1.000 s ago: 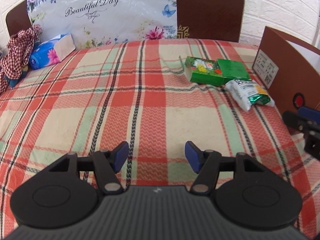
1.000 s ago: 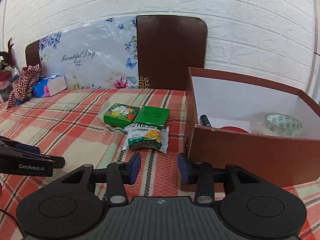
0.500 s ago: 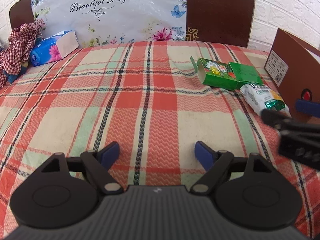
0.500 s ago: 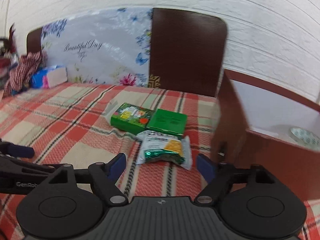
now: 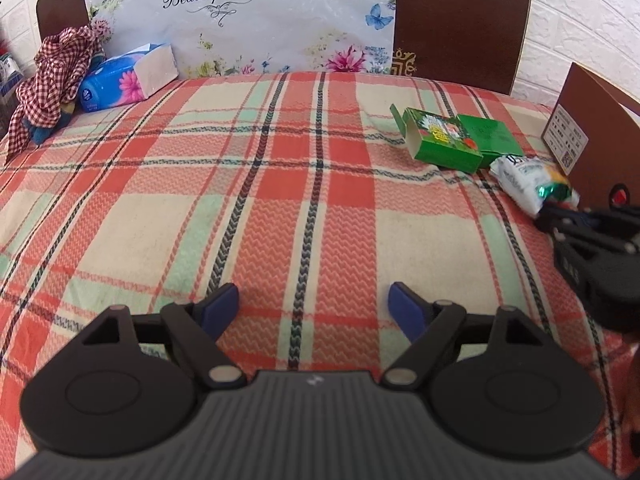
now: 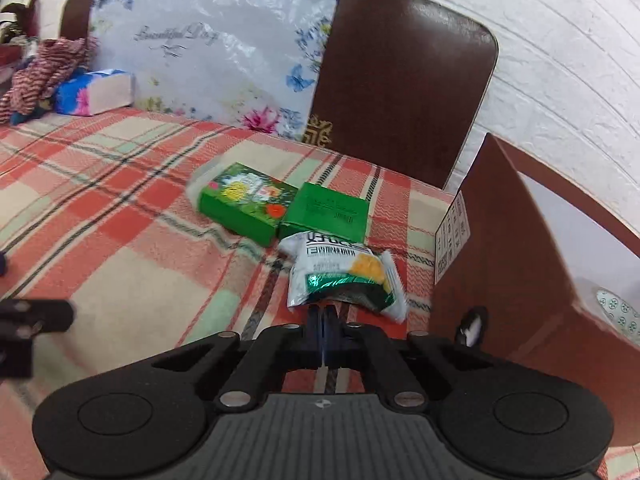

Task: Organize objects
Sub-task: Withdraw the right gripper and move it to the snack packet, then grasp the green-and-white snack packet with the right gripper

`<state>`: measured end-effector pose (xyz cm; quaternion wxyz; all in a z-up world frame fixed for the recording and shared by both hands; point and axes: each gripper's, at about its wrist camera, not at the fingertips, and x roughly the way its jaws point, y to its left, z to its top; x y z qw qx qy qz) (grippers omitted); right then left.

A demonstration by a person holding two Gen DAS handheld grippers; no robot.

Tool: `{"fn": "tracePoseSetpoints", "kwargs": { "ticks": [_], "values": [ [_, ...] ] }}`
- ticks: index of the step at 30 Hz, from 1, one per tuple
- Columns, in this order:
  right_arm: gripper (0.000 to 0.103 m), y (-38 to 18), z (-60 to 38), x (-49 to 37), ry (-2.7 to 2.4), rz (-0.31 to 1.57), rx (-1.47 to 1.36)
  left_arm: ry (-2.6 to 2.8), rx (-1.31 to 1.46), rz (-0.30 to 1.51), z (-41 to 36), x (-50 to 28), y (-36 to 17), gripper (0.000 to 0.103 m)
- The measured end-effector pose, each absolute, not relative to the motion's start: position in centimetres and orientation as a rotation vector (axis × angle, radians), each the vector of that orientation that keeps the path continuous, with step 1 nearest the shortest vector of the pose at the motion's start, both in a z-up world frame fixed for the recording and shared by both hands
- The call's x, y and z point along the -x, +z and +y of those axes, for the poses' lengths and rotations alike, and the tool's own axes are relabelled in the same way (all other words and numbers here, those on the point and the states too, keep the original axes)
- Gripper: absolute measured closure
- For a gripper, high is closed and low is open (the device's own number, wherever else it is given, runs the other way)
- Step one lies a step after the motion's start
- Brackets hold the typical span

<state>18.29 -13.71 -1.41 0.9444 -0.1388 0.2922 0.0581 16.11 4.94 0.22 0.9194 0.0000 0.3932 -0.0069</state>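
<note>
The right gripper (image 6: pixel 325 312) has just snapped its fingers together at the near edge of a white-and-green snack packet (image 6: pixel 344 276) on a plaid bedspread (image 5: pixel 280 208). Half a second ago those fingers stood wide on either side of the packet. Now the blue pads meet with no visible gap, right at the packet's crinkled lower seam. Whether they have pinched a fold of wrapper or closed just short of it cannot be told from either view. If the seam is caught, the first item of the tidy-up is probably ready to be lifted.

The left gripper (image 5: pixel 314 308) waits over bare cloth, its fingers wide and holding nothing, having opened further over the past second.

The packet lies just beside the outer wall of a brown cardboard box (image 6: pixel 500 248), the likely destination, with a patterned bowl (image 6: pixel 618 312) showing inside. Touching the packet's far end are two green cartons: a flowered box (image 6: pixel 244 206) with an open flap and a plain green box (image 6: pixel 326 210) next to it.

Room is tight on the box side: the cardboard wall rises close to the right of the closed fingers, so a lift would need to clear its rim. Leftward the bedspread runs wide and open. A tissue pack (image 5: pixel 128 78) and checked cloth (image 5: pixel 56 76) sit well apart by the headboard (image 5: pixel 460 20).
</note>
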Motion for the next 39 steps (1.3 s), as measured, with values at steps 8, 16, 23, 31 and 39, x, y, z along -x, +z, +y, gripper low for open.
{"fn": "tracePoseSetpoints", "kwargs": {
  "ticks": [8, 16, 23, 31, 39],
  "values": [
    [0.094, -1.2, -12.3, -10.8, 0.248, 0.538, 0.348, -0.113, 0.14, 0.842, 4.7, -15.4, 1.9, 0.027],
    [0.035, -0.5, -11.2, -19.9, 0.127, 0.469, 0.521, -0.089, 0.174, 0.828, 5.5, -14.2, 3.1, 0.027],
    [0.063, -0.4, -13.3, -15.6, 0.271, 0.561, 0.366, -0.128, 0.199, 0.874, 6.3, -14.0, 2.8, 0.027],
    [0.034, -0.7, -15.9, -0.6, 0.326, 0.539, 0.397, -0.346, 0.123, 0.896, 1.4, -10.9, 3.5, 0.035],
    [0.027, 0.5, -18.9, -2.9, 0.398, 0.565, 0.187, -0.315, 0.114, 0.905, 0.4, -10.6, 3.8, 0.035]
  ]
}}
